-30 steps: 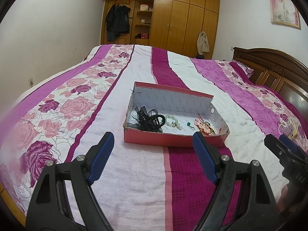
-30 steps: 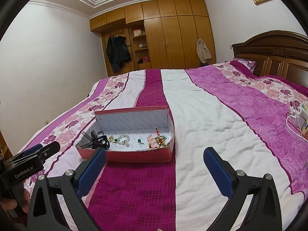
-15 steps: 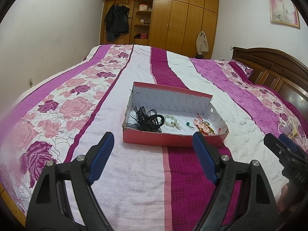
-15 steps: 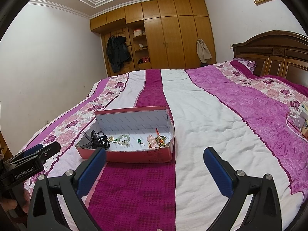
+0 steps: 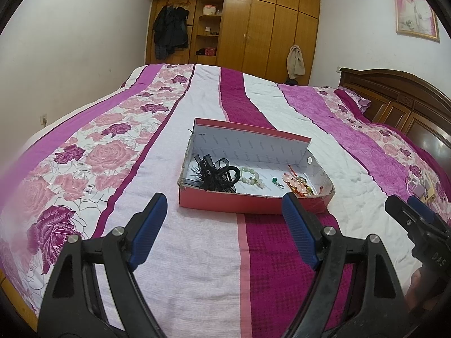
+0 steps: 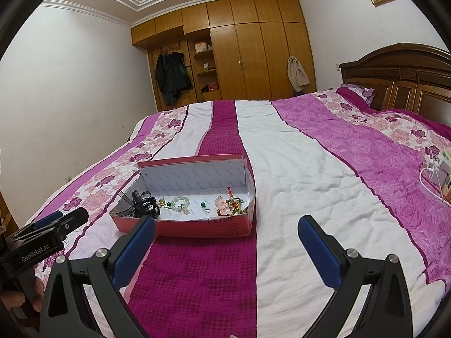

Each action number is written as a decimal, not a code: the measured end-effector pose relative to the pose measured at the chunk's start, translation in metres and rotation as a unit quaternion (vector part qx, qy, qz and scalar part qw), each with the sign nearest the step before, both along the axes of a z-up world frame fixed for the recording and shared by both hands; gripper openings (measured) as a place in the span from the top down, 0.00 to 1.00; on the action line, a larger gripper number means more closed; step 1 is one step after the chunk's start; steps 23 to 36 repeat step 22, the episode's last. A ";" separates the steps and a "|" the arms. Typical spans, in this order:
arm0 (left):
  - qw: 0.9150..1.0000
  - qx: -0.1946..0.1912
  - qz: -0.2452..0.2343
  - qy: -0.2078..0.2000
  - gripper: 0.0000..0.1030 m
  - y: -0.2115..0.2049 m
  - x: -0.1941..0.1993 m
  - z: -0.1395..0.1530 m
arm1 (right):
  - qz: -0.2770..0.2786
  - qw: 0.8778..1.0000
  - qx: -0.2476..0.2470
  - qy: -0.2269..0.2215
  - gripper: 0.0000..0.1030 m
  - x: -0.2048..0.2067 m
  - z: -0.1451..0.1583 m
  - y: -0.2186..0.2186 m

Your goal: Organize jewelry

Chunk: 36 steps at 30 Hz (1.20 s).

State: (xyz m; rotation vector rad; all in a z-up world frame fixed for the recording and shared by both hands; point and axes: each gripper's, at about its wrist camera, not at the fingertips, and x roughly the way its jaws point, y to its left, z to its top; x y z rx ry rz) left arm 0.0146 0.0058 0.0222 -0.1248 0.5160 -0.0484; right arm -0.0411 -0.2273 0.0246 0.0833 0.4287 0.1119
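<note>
An open pink box (image 5: 225, 203) (image 6: 197, 228) with a raised lid lies on the bed. Inside it are a black ribbon hair clip (image 5: 215, 173) (image 6: 142, 205), a pale green bead bracelet (image 5: 251, 177) (image 6: 180, 203), a small green earring (image 5: 275, 181) (image 6: 203, 205) and a pink and gold trinket (image 5: 298, 183) (image 6: 228, 205). My left gripper (image 5: 224, 217) is open and empty, just short of the box. My right gripper (image 6: 227, 238) is open and empty, to the right of the box's near edge.
The bed has a striped purple, white and floral cover (image 5: 112, 146). A wooden headboard (image 6: 394, 79) is at the right. A white charger and cable (image 6: 434, 169) lie by the right edge. Wardrobes (image 6: 253, 50) line the far wall.
The left wrist view has shifted very slightly nearer the box. The right gripper has not visibly moved. Both stay open.
</note>
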 end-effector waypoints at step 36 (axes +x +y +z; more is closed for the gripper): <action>1.000 0.000 0.000 0.003 0.26 -0.003 0.001 -0.002 | 0.000 1.000 0.000 0.000 0.00 0.000 0.000 0.000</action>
